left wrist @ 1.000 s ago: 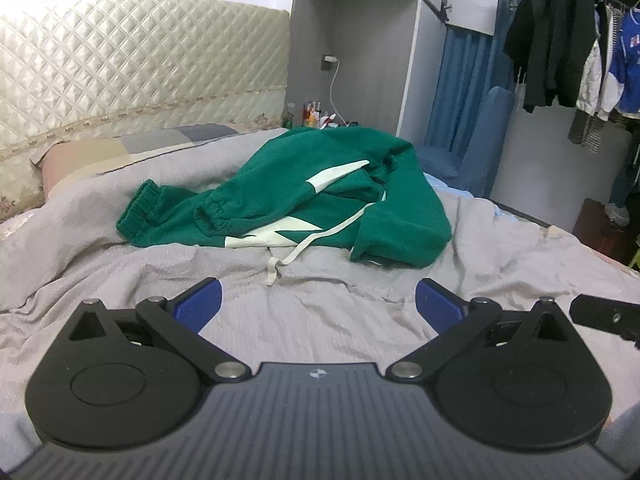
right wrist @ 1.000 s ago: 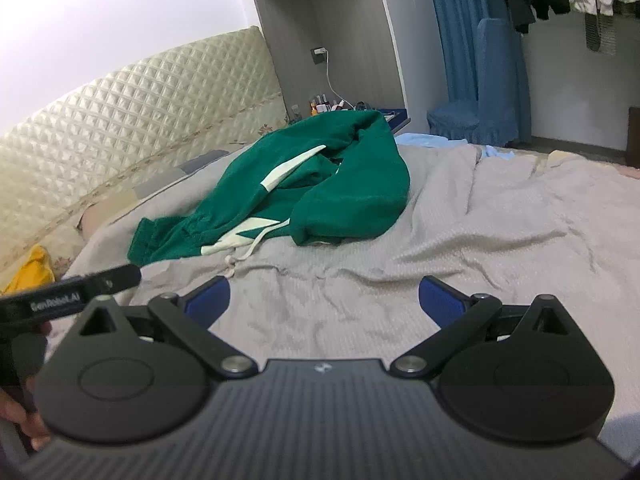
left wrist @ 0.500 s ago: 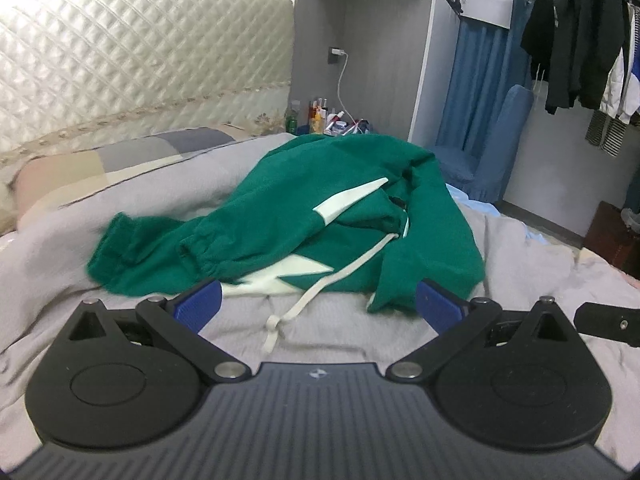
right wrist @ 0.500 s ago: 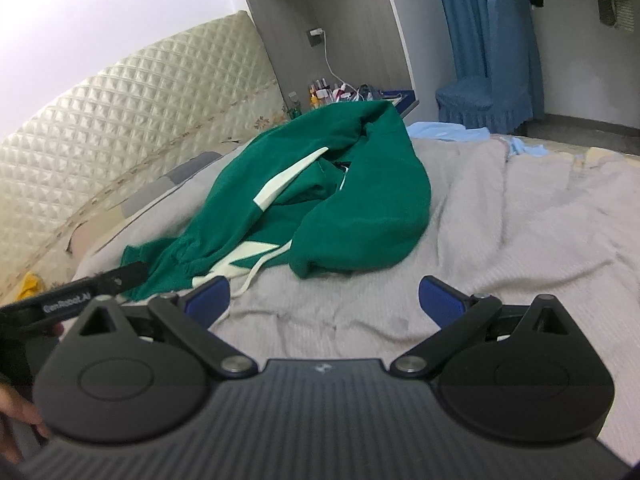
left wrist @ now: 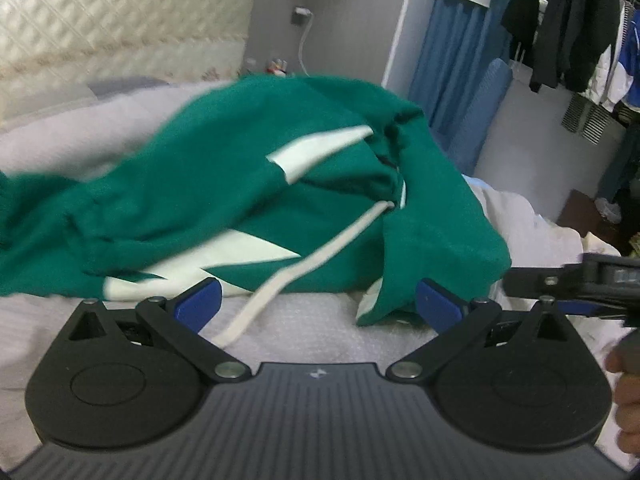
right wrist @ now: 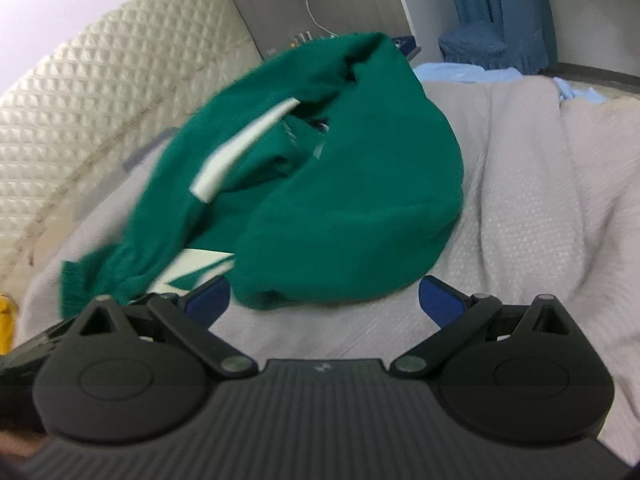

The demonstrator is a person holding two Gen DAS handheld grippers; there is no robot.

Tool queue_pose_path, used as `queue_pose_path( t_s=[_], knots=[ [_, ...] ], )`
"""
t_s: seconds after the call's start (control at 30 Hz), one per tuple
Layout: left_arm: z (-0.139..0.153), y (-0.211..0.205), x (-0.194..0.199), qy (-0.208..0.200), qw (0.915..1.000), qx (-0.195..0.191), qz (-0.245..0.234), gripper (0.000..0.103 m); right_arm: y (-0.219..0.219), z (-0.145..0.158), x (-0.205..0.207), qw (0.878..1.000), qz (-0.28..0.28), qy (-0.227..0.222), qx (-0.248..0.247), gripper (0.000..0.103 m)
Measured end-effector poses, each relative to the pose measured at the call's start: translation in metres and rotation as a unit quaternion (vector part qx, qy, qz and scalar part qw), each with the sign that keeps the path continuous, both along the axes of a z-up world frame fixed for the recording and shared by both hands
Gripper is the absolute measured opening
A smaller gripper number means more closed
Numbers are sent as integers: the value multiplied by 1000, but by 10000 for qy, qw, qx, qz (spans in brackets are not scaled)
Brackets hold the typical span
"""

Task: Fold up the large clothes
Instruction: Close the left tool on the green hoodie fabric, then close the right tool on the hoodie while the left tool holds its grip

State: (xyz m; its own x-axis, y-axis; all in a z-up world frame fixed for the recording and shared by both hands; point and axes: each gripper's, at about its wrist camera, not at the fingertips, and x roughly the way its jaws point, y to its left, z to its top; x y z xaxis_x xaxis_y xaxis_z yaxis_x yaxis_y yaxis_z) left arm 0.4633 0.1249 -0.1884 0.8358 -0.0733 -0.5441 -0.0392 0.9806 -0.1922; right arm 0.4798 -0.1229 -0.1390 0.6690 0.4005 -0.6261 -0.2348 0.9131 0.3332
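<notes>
A green hooded sweatshirt [left wrist: 248, 200] with white patches and a white drawstring [left wrist: 280, 284] lies crumpled on the grey bed cover [left wrist: 320, 332]. My left gripper [left wrist: 318, 306] is open just short of its near hem, and the drawstring end lies between the blue pads. In the right wrist view the same sweatshirt [right wrist: 340, 208] bulges as a rounded heap. My right gripper [right wrist: 324, 300] is open at the heap's near edge with nothing between its fingers. The right gripper's tip [left wrist: 560, 280] shows at the right edge of the left wrist view.
A quilted cream headboard [left wrist: 120, 28] stands behind the bed. A grey cabinet [left wrist: 352, 20], blue curtain [left wrist: 452, 64] and hanging dark clothes [left wrist: 568, 24] are at the far right. A light blue cloth [right wrist: 472, 74] lies beyond the sweatshirt. Something yellow [right wrist: 6, 320] lies at the left edge.
Both grippers have moved forward to the sweatshirt, which now fills much more of both views. Both stay open.
</notes>
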Motion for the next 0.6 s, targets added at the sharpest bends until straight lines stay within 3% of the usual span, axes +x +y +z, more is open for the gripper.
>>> queue_pose_path(
  t_s=[0.17,0.23,0.37,0.43,0.47,0.6],
  knots=[
    [-36,-7,27,-118,9986,-346,-377,103,-8,-33,32,9996,-182,175,144,102],
    [-47,-9,38,-136,9974,-513,-493,98,-6,-40,40,9995,-228,162,125,102],
    [-62,-13,50,-173,9938,-861,-675,76,0,-48,43,9993,-308,124,144,102],
    [-63,-19,54,-124,9924,-929,-799,53,1,-49,43,9994,-304,100,125,102],
    [-62,-22,56,-91,9910,-1008,-872,36,0,-48,41,9995,-300,65,115,102],
    [-48,-34,45,-288,9883,-1026,-1089,19,-6,-43,29,9996,-229,-60,129,102]
  ],
)
